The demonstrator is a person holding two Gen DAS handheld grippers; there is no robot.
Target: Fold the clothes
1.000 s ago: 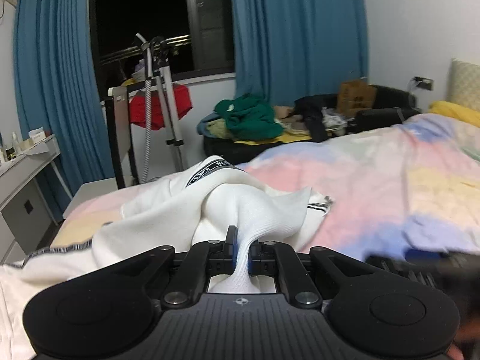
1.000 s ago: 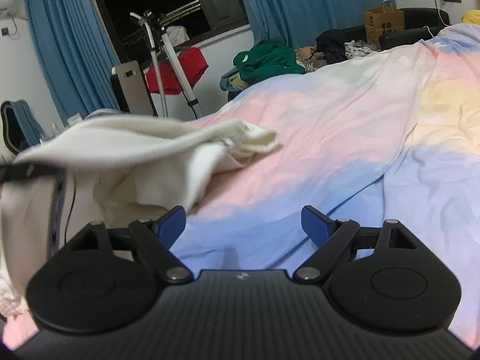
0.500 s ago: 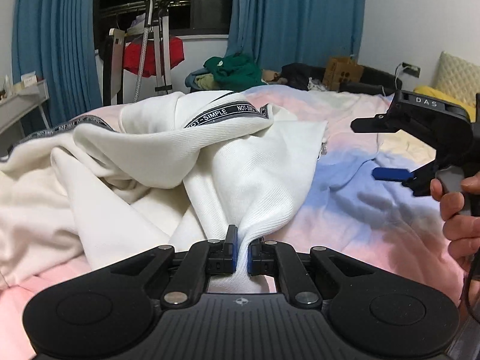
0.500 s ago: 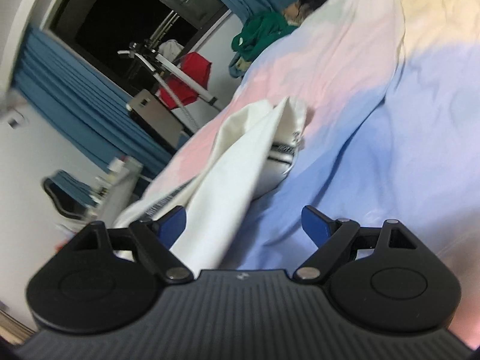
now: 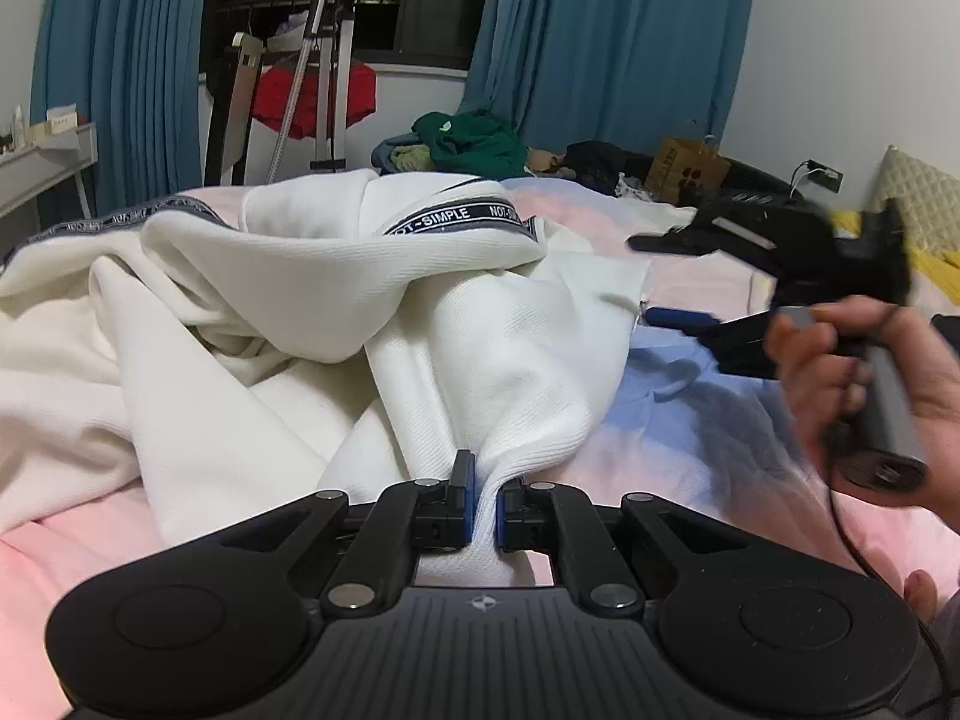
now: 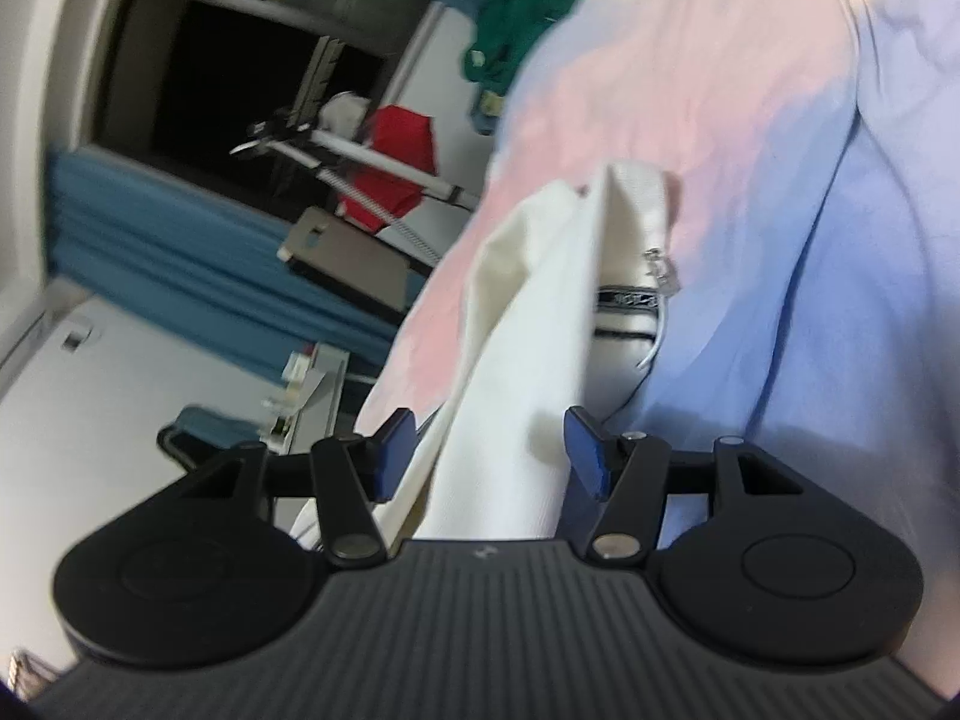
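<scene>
A white garment (image 5: 336,300) with a black lettered band lies bunched on the pastel bedspread (image 5: 678,420). My left gripper (image 5: 485,501) is shut on a pinched fold of its cloth near the bed's front. In the left wrist view my right gripper (image 5: 672,285) comes in from the right, held by a hand (image 5: 840,372), its blue pad close to the garment's right edge. In the right wrist view the right gripper (image 6: 489,450) is rolled sideways and open, with a fold of the white garment (image 6: 540,324) between its spread fingers.
A drying rack (image 5: 318,78) with a red cloth (image 5: 312,99) stands by the dark window and blue curtains (image 5: 600,30). Piled clothes (image 5: 474,144) and a paper bag (image 5: 690,165) lie past the bed. A desk (image 5: 42,162) is at the left.
The right gripper has rolled over and moved in onto the garment's edge, so cloth now lies between its open fingers. The left gripper keeps its pinch with the garment spread before it.
</scene>
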